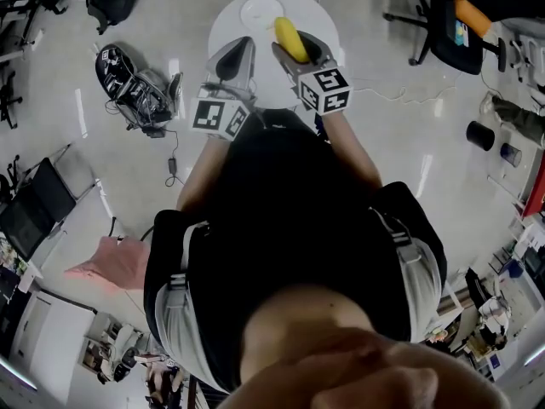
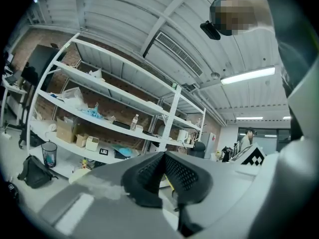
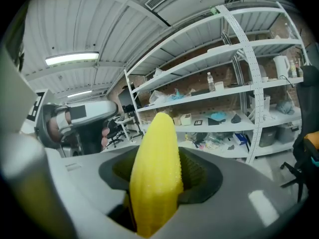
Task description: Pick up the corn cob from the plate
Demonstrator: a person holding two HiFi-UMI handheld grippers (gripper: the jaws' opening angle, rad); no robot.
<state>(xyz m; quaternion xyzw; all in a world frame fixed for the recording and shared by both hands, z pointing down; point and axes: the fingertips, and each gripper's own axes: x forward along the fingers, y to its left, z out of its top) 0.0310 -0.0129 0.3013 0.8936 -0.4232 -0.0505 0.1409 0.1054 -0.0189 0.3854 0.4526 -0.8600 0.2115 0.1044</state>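
Observation:
A yellow corn cob (image 1: 290, 38) sticks out lengthwise from my right gripper (image 1: 295, 48), whose jaws are shut on it above the round white table (image 1: 226, 24). In the right gripper view the corn cob (image 3: 156, 168) stands upright between the two dark pads and fills the gap of the right gripper (image 3: 158, 180). The white plate (image 1: 258, 11) lies on the table beyond the cob, with nothing on it. My left gripper (image 1: 238, 51) hovers beside the right one, its jaws closed to a point with nothing in them; in its own view the left gripper (image 2: 164, 157) has its pads meeting.
A black bag (image 1: 115, 65) and tangled gear lie on the floor at the left. An office chair (image 1: 447, 20) stands at the upper right and a black cylinder (image 1: 479, 135) at the right. White shelving (image 3: 234, 88) with boxes and bottles fills both gripper views.

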